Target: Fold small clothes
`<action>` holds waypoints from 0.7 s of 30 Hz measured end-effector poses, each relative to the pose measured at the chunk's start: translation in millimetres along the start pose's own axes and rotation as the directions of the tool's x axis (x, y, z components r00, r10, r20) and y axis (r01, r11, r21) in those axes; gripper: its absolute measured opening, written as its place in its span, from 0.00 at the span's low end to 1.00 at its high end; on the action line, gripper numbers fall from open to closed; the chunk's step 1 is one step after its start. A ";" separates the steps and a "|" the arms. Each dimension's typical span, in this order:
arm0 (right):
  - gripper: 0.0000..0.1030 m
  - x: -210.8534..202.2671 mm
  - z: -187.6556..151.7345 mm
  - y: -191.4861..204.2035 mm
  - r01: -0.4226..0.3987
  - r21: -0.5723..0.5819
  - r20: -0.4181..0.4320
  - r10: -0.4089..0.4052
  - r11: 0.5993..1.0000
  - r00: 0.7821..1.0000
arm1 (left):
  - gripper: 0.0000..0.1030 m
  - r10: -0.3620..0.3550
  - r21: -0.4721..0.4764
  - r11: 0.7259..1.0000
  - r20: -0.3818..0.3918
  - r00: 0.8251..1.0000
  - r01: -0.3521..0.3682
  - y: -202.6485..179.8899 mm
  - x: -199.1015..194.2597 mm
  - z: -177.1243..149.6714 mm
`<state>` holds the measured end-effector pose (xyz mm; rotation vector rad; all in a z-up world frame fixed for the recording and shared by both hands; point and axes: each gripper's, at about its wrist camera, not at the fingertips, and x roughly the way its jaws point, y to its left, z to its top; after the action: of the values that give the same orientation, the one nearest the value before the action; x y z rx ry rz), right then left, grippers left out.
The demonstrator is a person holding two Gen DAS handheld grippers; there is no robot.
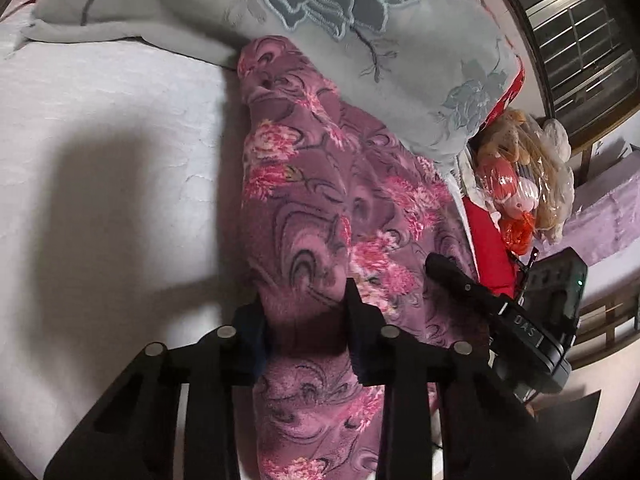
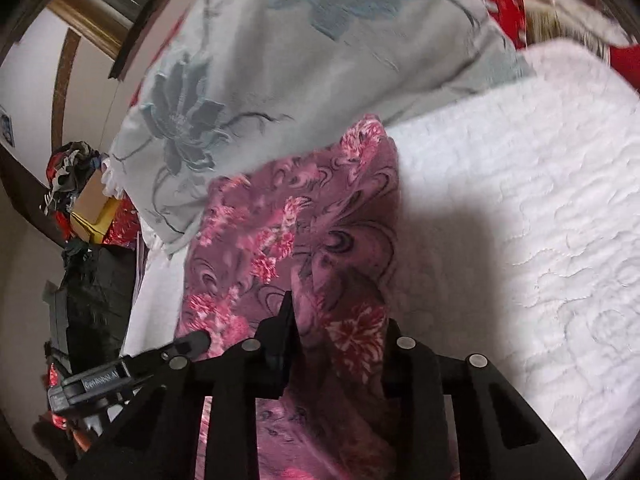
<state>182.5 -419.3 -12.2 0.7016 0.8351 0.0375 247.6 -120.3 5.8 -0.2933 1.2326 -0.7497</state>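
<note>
- White quilted bed [image 1: 100,140] carries the purple floral garment [image 1: 320,184], its far end touching the grey pillow [image 1: 200,8] at twelve o'clock.
- Our left claw [image 1: 306,312] has narrowed onto the garment's near edge.
- Our right claw [image 2: 340,328] pinches the same edge, just beside at three o'clock.
- Its long axis runs straight away from us; we judge both hands equally near.

A big bed with a bumpy white quilted cover [image 1: 120,128] holds the things. A soft purple cloth with pink flowers [image 1: 320,208] lies on it, running from near to far. At the far side rests a pale grey pillow with big stitched blue-grey flowers [image 1: 248,8], touching the cloth's far end.
</note>
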 end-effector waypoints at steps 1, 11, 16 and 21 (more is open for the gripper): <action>0.27 -5.0 -1.9 6.2 -0.005 -0.009 0.012 0.005 1.000 1.000 | 0.27 0.008 0.001 1.000 -0.002 1.000 -0.008 -2.0 -7.5 -2.6; 0.27 -33.8 -62.5 71.8 -0.154 -0.070 -0.039 0.152 0.986 0.988 | 0.27 0.104 -0.031 0.994 0.044 0.994 -0.103 14.1 -100.2 -59.4; 0.27 -36.8 -105.6 84.5 -0.202 -0.073 -0.100 0.195 0.977 0.976 | 0.32 0.151 -0.067 0.986 0.017 0.988 -0.150 37.3 -115.3 -101.2; 0.38 -9.3 -147.6 57.4 -0.081 -0.003 -0.228 0.078 0.997 0.970 | 0.51 0.219 -0.127 0.965 -0.087 0.972 -0.229 72.2 -93.6 -127.9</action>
<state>87.6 -295.4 -40.6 0.7273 1.0251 0.1990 142.5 17.7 -9.4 -0.2342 1.3626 -0.4850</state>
